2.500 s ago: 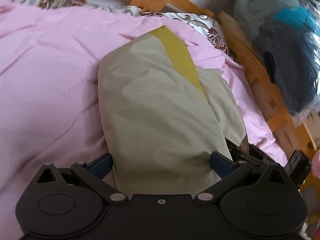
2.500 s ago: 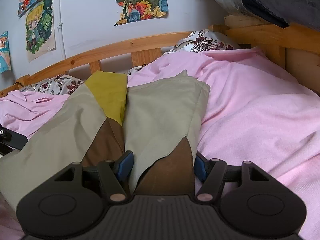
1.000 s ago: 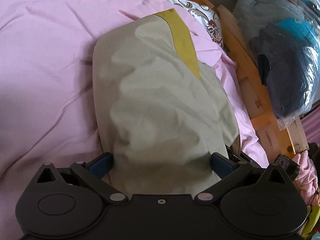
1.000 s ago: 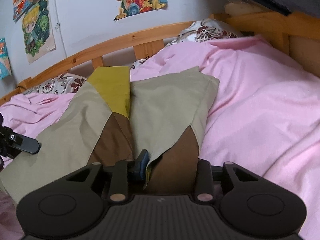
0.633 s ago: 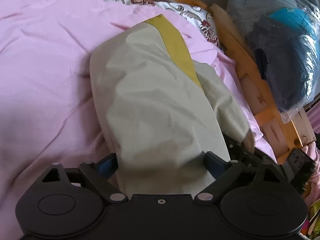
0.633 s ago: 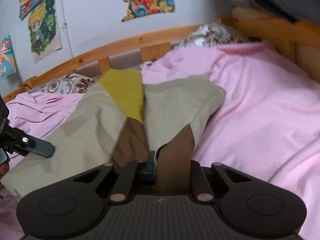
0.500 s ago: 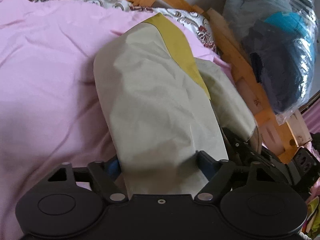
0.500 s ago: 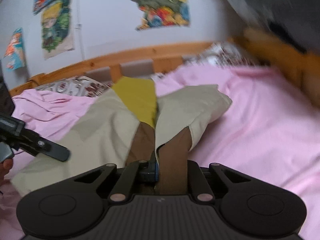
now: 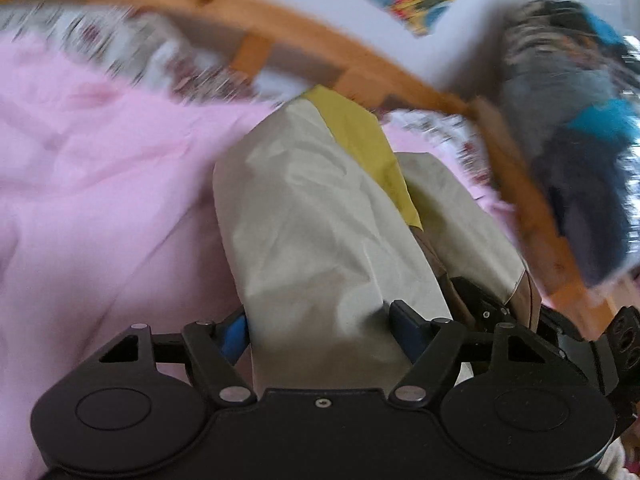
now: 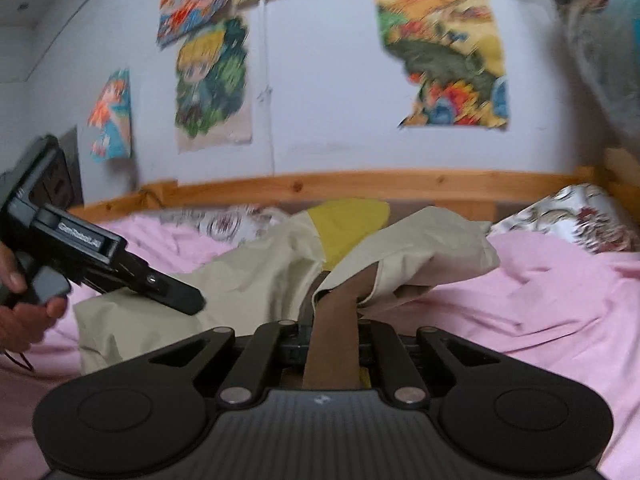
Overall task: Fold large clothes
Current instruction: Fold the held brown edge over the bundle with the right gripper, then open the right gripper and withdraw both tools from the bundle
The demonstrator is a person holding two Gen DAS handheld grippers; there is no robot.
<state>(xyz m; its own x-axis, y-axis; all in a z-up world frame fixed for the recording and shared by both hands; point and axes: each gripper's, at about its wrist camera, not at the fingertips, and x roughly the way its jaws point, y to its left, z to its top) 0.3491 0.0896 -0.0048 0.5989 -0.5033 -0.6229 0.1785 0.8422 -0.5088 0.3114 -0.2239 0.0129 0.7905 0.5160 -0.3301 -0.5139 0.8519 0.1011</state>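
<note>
Jaws of the right gripper (image 10: 331, 344) pinch the garment's (image 9: 320, 240) brown edge; the left gripper's (image 9: 320, 330) grip bunched cloth. Soft, light, it droops toward the headboard (image 10: 400, 184).

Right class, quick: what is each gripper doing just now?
Left gripper: closed on a wide bunch of the beige garment, its jaws having just narrowed.
Right gripper: shut on the garment's brown edge.
</note>
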